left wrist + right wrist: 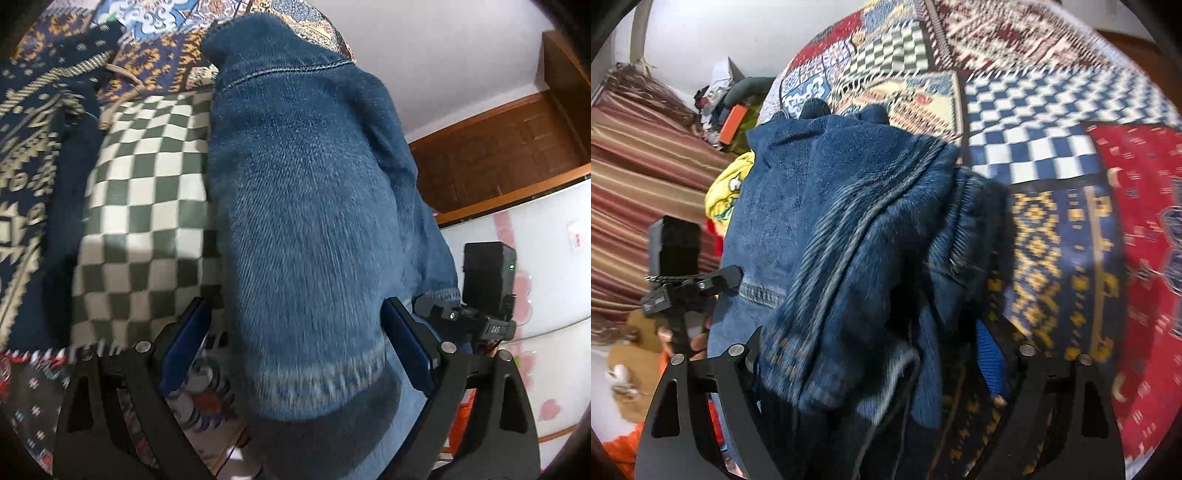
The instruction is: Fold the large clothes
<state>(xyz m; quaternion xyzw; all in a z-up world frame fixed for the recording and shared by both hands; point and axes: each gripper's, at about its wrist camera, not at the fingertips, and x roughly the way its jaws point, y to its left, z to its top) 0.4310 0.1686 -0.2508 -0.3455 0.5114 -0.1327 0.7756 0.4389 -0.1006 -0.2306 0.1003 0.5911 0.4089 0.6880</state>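
Note:
A large blue denim garment (pixel 314 229) fills the left wrist view, its hemmed edge lying between the wide-apart fingers of my left gripper (pixel 295 332); the jaws do not press it. In the right wrist view the same denim (pixel 842 229) hangs bunched, with a seam running across it. It drapes between the spread fingers of my right gripper (pixel 871 354), and its folds cover the left finger. The other gripper (pixel 690 280) shows at the left of that view, and likewise at the right of the left wrist view (pixel 480 314).
A patchwork patterned blanket (pixel 1052 122) covers the surface under the denim, with a green checkered patch (pixel 147 206). A dark patterned cloth (pixel 33 155) lies at left. Yellow clothing (pixel 727 192) and clutter sit beyond. A wooden door (pixel 509 147) and white drawers (pixel 546 280) stand at right.

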